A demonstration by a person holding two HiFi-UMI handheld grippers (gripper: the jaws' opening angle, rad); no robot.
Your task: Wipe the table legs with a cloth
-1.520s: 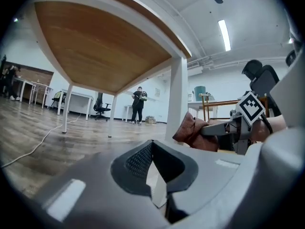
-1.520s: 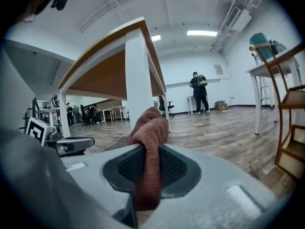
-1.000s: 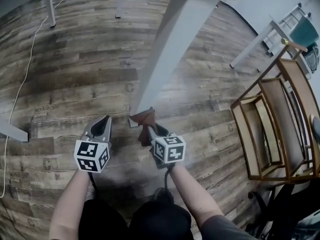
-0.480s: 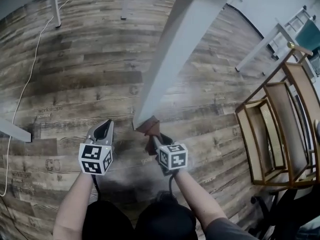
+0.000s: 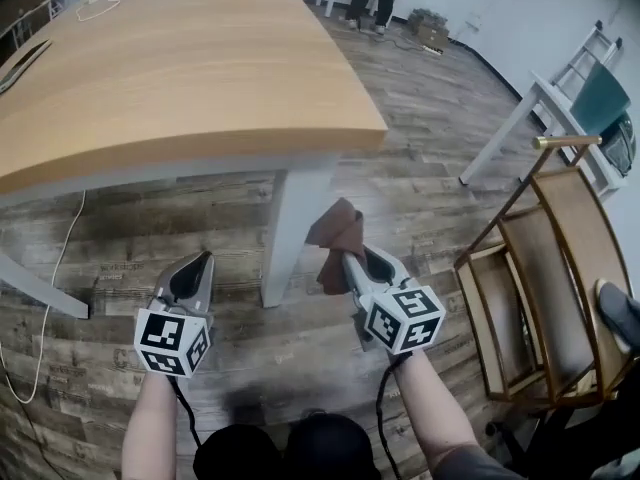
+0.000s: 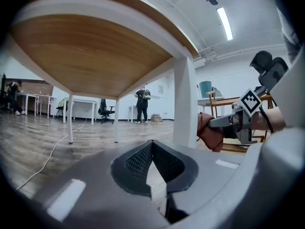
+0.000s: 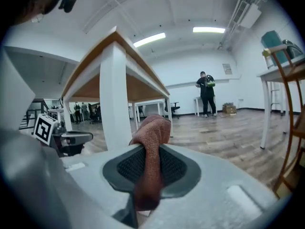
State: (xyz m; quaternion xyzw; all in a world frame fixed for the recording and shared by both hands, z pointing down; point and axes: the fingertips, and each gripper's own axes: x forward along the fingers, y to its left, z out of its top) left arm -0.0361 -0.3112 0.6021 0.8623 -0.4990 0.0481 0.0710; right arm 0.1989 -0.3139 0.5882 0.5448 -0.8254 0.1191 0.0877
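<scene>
Nearest, the left tongs [image 5: 197, 266] sit low and to the left. Their jaws are drawn in to a thin slit with nothing between them. The right tongs [image 5: 352, 260] are clamped on a rust-brown cloth [image 5: 338, 234]. It is pinched through the middle, so one fold stands up past the tips and the rest hangs below.

Just beyond, the white table leg [image 5: 292, 218] lies between the two tongs. It is immediately left of the cloth and well to the right of the left tongs, so the right hand is plainly the nearer one. From above, the cloth's left edge meets the leg's right face about halfway up, but I cannot tell whether it is pressing or only beside it.

The leg's long axis runs upright from the wood floor to the corner of the tabletop [image 5: 180, 78] farther back. The wipe would likely need a small push left onto the leg, then strokes up and down its length.
</scene>
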